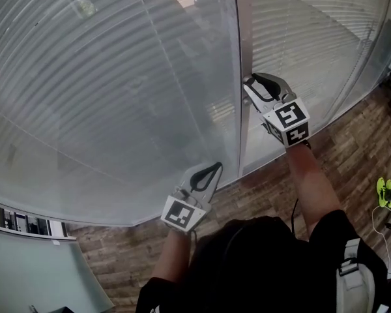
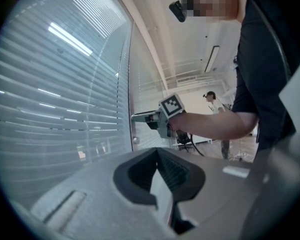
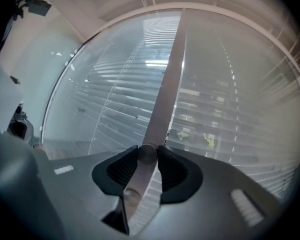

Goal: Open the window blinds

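Blinds (image 1: 104,77) hang slats-down behind glass panes, either side of a vertical frame post (image 1: 246,31). Slats lie nearly flat-shut; a little greenery shows through in the right gripper view.

Right gripper (image 1: 251,82) is level at the post, jaws clamped on a small round knob (image 3: 147,154) mounted there.

Left gripper (image 1: 216,167) is lower, near the glass, jaws together with nothing between them.

Wood floor (image 1: 352,149) below.

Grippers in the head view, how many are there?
2. The left gripper, shut and empty, is lower left; the right gripper grips a knob on the frame between the blinds.
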`<state>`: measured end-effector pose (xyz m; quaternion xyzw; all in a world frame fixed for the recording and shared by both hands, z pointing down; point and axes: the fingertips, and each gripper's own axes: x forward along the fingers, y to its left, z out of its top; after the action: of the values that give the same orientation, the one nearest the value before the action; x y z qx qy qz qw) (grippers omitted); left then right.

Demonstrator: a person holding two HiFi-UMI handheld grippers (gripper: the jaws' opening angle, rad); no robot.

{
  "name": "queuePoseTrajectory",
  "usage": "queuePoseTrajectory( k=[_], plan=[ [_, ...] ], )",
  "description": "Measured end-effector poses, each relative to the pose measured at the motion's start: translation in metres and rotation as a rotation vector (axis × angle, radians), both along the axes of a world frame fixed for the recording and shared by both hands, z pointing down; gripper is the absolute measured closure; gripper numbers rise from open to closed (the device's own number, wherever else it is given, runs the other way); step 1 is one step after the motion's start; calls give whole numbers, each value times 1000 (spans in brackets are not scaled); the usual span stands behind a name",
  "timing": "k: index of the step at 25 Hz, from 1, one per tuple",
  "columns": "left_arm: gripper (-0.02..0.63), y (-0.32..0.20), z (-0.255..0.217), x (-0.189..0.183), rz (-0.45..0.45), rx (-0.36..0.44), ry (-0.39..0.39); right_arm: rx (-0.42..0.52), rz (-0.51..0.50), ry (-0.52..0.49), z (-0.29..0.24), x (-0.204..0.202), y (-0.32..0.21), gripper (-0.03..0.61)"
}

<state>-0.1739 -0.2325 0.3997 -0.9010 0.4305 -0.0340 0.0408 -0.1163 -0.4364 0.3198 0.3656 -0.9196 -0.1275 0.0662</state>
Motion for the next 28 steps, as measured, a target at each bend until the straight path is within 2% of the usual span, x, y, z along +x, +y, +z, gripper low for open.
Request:
queuePoseTrajectory(
  k=[9, 22, 28],
  plan=[
    [609, 0, 2, 3, 10, -5, -1, -39, 5, -61, 0, 0, -1, 449],
    [609, 2, 2, 3, 15, -3, 7, -189, -19, -299, -4, 3, -2, 449],
    [610, 4, 4, 3, 14, -8, 10, -224, -16, -357, -4, 4, -2, 449]
  ],
)
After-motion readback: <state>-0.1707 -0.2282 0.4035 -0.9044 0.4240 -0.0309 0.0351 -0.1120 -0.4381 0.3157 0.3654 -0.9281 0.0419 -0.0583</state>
